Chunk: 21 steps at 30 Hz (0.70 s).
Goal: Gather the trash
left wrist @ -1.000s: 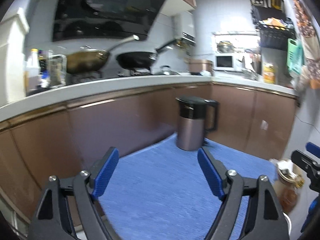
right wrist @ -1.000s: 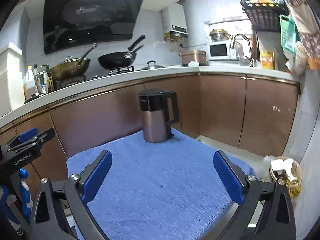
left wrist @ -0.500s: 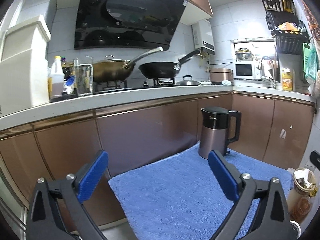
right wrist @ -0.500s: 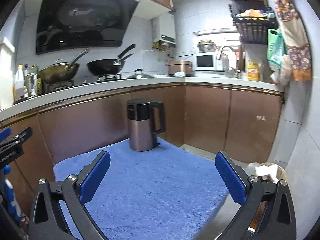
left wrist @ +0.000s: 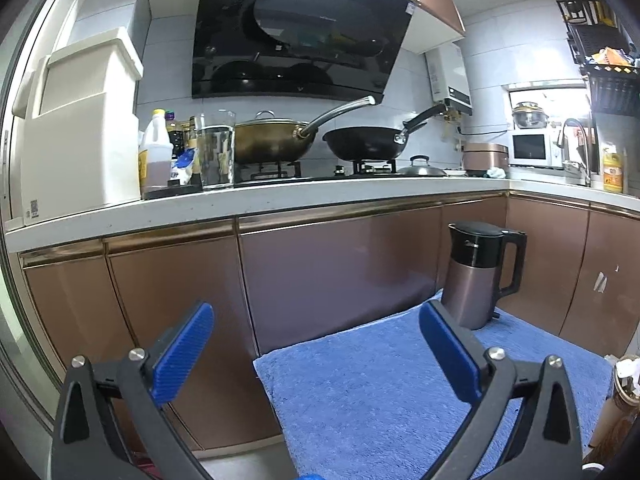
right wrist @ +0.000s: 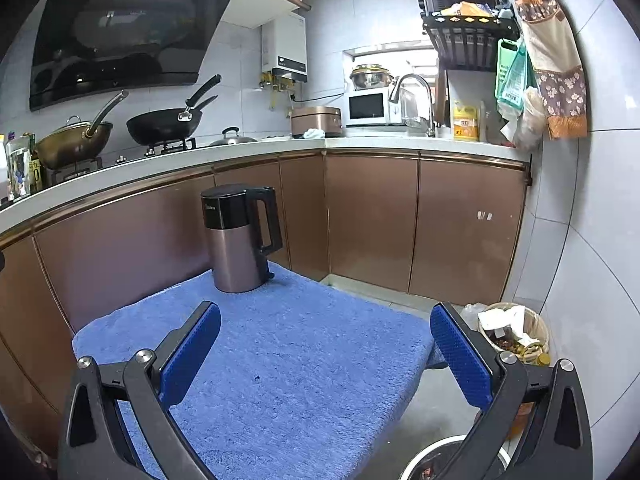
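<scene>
I had both the left gripper (left wrist: 316, 344) and right gripper (right wrist: 326, 342) spread wide and empty over the blue mat (right wrist: 280, 360), with the trash basket (right wrist: 516, 332) on the floor at far right.

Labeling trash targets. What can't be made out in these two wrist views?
- Trash basket contents: right view, too small and jumbled.
- Same basket, left view: cut off by the edge.
- Round white rim: right view, cut off at bottom, partly behind right gripper fingers.
</scene>
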### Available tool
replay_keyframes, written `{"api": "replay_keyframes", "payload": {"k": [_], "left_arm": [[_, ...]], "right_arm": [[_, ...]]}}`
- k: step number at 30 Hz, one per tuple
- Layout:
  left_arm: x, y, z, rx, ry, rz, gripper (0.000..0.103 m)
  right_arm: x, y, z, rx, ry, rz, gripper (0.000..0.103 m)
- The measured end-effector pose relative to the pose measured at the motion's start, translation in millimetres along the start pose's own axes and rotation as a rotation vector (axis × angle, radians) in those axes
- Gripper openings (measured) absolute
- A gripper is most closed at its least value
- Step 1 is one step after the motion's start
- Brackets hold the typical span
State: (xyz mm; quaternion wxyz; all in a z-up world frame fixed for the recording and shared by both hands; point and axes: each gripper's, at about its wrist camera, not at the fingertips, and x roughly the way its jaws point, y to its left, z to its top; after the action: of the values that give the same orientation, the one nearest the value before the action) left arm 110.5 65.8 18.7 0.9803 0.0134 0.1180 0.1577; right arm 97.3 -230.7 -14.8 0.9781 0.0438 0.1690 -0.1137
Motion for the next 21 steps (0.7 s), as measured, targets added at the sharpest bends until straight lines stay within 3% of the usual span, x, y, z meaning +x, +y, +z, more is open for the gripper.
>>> {"api": "replay_keyframes", "payload": {"k": [21], "left_arm": [[4.4, 0.4, -6.5, 0.021, 0.011, -0.023, 0.103]], "right_arm": [[3.2, 1.3, -2.6, -0.009, -0.004, -0.028, 0.103]]}}
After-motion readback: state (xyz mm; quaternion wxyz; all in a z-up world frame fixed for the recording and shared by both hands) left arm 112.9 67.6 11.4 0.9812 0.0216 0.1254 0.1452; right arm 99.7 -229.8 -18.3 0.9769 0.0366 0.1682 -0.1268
